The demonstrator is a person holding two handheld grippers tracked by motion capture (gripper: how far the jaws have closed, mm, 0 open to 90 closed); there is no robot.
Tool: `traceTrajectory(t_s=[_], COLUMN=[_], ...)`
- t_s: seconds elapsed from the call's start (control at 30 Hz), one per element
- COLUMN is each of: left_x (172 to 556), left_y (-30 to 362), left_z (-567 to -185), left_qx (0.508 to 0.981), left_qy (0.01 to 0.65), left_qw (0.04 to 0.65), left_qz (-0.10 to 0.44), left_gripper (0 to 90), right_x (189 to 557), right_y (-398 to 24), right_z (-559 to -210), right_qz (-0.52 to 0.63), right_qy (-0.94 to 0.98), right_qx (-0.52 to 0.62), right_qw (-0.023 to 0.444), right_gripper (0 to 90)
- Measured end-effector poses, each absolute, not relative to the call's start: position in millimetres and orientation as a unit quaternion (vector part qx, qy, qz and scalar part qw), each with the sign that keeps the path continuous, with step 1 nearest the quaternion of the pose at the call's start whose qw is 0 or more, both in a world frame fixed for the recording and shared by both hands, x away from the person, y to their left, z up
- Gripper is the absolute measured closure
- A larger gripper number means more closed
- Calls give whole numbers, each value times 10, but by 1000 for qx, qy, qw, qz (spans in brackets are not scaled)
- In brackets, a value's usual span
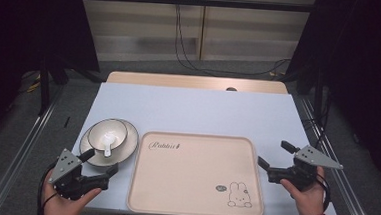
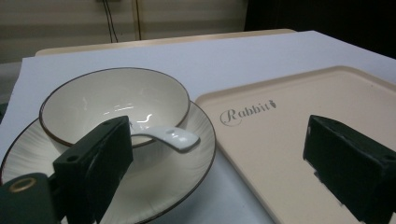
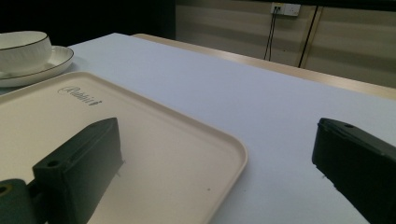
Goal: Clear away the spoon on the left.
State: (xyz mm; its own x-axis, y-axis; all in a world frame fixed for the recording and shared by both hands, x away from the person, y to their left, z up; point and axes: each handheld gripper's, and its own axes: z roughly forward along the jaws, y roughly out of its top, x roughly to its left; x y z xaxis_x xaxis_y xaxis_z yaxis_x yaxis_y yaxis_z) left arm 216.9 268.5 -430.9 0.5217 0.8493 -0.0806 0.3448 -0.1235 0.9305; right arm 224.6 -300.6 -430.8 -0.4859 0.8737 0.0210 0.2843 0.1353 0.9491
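The spoon [image 1: 108, 142] lies in the bowl [image 1: 107, 134], which sits on the plate [image 1: 126, 148] at the table's [image 1: 193, 107] left side, just beside the tray's [image 1: 195, 208] left edge. In the high view the spoon's long axis runs from the middle of the bowl toward the person; its handle end rests over the near rim. In the left gripper view the handle [image 2: 175, 137] juts out over the bowl's [image 2: 112, 100] rim above the plate [image 2: 187, 163], pointing to the right, toward the tray [image 2: 280, 140].

The left gripper [image 1: 104, 161] is held low at the near left corner, its jaws spread wide. One jaw reaches over the plate's near edge by the bowl, the other lies just off the plate toward the tray. Nothing sits between them, and whether the jaw tip touches the plate I cannot tell. In its own view the left gripper [image 2: 219, 154] frames the gap between plate and tray.

The right gripper [image 1: 275, 153] is held at the tray's right edge, jaws also wide apart and empty. In its own view the right gripper [image 3: 219, 154] has one jaw over the tray [image 3: 154, 154] and the other over the bare table [image 3: 261, 107], with the bowl [image 3: 23, 46] and plate [image 3: 56, 58] far off.
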Motion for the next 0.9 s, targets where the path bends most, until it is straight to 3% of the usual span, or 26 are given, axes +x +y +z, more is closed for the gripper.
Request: traceTrajectory(t_s=[0.27, 0.53, 0.9], left_x=[2153, 2229, 2319], left_y=[2722, 2715, 2700], left_z=[-4387, -4387, -4445], left_qx=[711, 700, 696], left_qy=[439, 442, 448], left_qw=[481, 478, 481], left_qz=[265, 293, 289], left_gripper=[117, 220, 296], right_x=[2256, 2259, 2246], right_y=[-2991, -2986, -3023], right_z=[-4306, -4311, -4304], right_qz=[513, 508, 507], right_qy=[692, 697, 691], right_qx=[419, 413, 422], right_qw=[287, 292, 295], right_gripper=[14, 15, 15])
